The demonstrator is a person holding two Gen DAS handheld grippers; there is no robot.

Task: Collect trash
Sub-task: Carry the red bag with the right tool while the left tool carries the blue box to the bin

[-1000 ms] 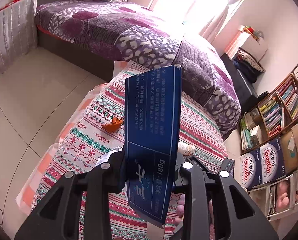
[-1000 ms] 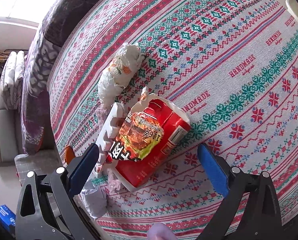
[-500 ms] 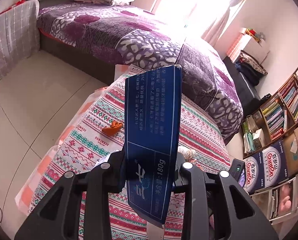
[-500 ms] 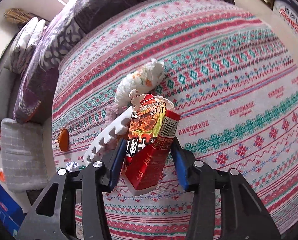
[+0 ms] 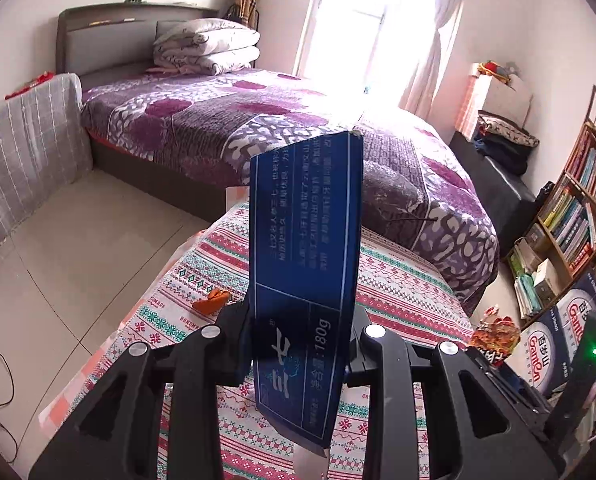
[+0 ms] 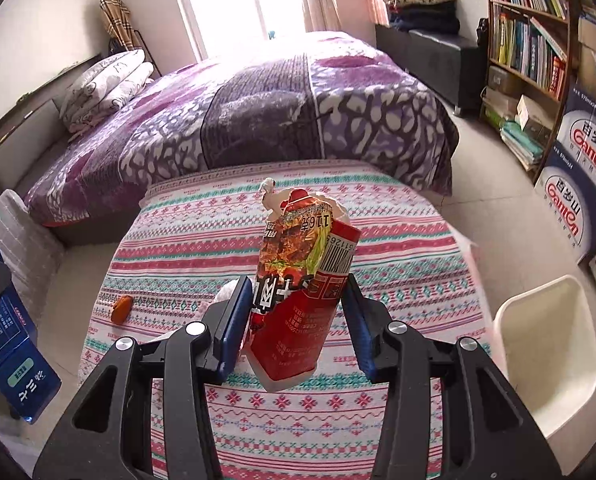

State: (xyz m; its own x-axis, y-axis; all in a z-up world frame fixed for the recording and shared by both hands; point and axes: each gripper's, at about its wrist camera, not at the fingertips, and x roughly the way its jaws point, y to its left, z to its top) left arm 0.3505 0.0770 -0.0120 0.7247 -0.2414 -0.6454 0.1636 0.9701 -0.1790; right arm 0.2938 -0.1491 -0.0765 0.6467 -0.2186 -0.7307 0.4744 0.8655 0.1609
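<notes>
My left gripper [image 5: 302, 332] is shut on a long blue carton [image 5: 306, 264] that stands upright between the pads, above the patterned tablecloth [image 5: 398, 292]. My right gripper [image 6: 294, 316] is shut on a crumpled red noodle wrapper [image 6: 298, 280], lifted clear of the tablecloth [image 6: 398, 248]. The blue carton [image 6: 6, 344] also shows at the left edge of the right wrist view. The red wrapper [image 5: 494, 332] peeks in at the right of the left wrist view. An orange scrap [image 6: 121, 309] lies on the cloth at the left; the same orange scrap [image 5: 212, 300] appears left of the blue carton.
A bed with a purple cover [image 6: 278, 112] stands just beyond the table. A white chair [image 6: 546, 344] sits at the table's right. Bookshelves [image 6: 530, 40] and stacked water boxes [image 6: 578, 184] line the right wall. Tiled floor [image 5: 66, 240] lies to the left.
My right gripper closed on the red wrapper, rose off the cloth with it and levelled toward the room. My left gripper drifted back and tilted upward with the blue carton still held.
</notes>
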